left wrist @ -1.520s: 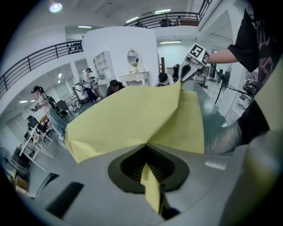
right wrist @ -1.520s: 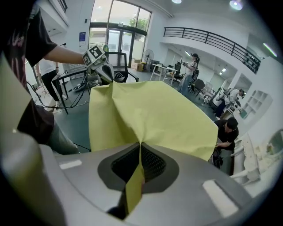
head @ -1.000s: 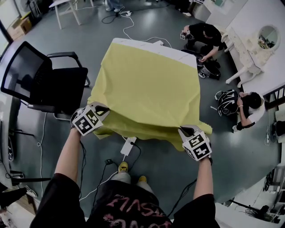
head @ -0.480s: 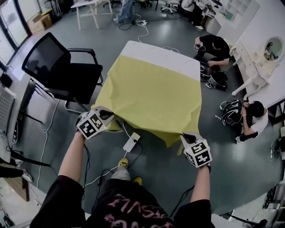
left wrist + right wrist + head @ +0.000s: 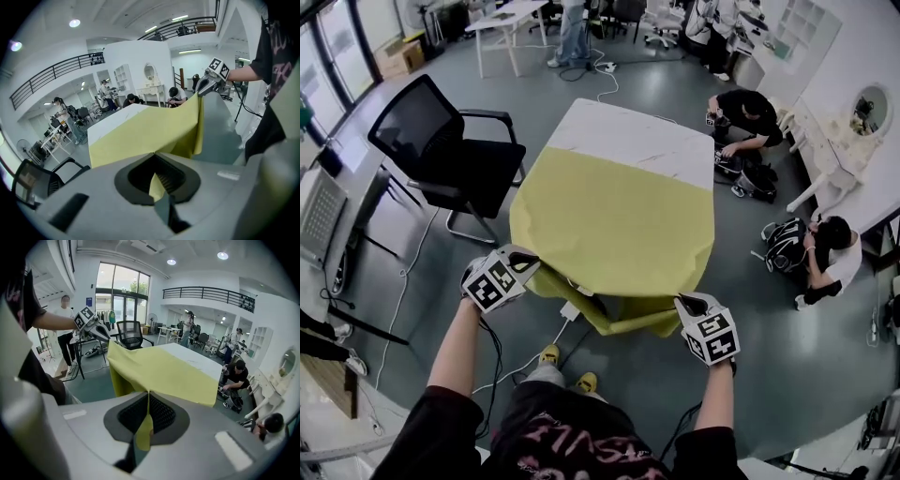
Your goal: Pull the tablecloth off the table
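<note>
Two near corners of yellow tablecloth (image 5: 619, 220) pinched, one by L gripper (image 5: 532, 266), one by R gripper (image 5: 685, 303); held just off table (image 5: 628, 131) near edge so cloth is dragged evenly. Cloth mostly on table, far strip bared.

Bright ceiling-lit views, strong fisheye edges

Wearer: black short-sleeved T-shirt (image 5: 431, 433), pink lettering (image 5: 574, 441); yellow shoes (image 5: 550, 354). Grey shells and black-and-white marker cubes (image 5: 496, 280) on left gripper (image 5: 532, 264) and right gripper (image 5: 684, 303).
</note>
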A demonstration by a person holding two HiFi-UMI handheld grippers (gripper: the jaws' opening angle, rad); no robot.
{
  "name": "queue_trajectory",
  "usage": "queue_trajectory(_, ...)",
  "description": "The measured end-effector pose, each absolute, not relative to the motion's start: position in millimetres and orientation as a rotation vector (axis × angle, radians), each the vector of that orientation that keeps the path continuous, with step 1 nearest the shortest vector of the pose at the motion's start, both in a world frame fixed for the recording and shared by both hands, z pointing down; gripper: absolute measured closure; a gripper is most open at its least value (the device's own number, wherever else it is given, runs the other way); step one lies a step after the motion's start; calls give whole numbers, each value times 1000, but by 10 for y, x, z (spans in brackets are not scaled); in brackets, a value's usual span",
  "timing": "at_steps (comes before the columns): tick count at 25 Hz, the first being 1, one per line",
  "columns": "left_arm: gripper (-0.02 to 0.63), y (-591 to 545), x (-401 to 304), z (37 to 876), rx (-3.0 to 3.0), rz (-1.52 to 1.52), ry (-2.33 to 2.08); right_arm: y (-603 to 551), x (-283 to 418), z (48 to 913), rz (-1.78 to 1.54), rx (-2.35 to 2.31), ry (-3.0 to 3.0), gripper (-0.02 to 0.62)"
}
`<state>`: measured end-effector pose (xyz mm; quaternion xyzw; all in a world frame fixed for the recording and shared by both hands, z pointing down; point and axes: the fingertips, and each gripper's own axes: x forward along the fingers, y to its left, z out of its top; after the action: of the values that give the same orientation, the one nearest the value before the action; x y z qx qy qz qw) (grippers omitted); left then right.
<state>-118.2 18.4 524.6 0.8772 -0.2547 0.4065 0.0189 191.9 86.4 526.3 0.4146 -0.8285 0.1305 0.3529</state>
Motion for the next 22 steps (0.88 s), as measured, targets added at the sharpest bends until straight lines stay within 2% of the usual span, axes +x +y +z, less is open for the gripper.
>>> queue_trajectory(14,598,936,-1484,5126,2688,961,-899,1594,1553,5216,432,1179,-2190,580)
queue_trajectory(22,598,1266,-1829,4973,2723,799,-873,1972,1076,5037,444,1267,-2191,580)
